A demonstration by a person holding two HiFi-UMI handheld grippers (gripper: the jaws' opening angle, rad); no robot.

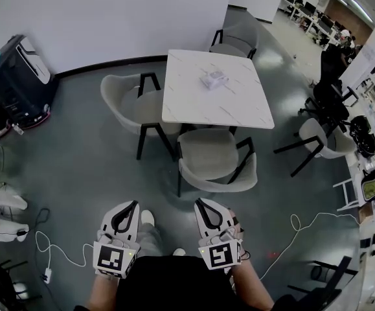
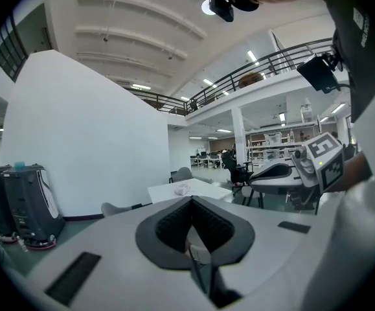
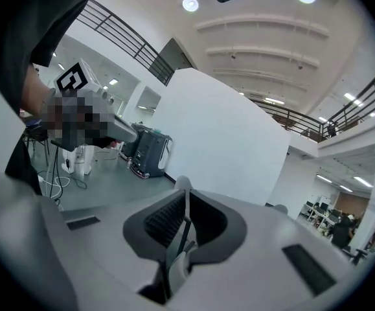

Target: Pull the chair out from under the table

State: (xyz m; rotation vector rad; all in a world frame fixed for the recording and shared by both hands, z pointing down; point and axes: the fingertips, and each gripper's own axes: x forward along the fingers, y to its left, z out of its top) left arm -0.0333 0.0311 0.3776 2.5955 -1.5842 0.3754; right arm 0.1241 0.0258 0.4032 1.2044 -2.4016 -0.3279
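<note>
Grey-white left tongs (image 1: 130, 206) and right tongs (image 1: 203, 203) hang side by side over the floor. Each pair is pinched fully together, gripping nothing and touching nothing. At twelve o'clock from them, well apart, stands the beige chair (image 1: 214, 159), backrest nearest, with the far part of its seat tucked under the near edge of the white marble counter (image 1: 239, 102). Another chair (image 1: 130, 102) sits at the counter's nine o'clock side.

Head view: high, looking steeply down, well back from the table (image 1: 216, 89). Left gripper view: low, nearly level, facing the table from well off; both share its white top. Right gripper view: low, aimed left of the table at the white wall (image 3: 226, 135).
</note>
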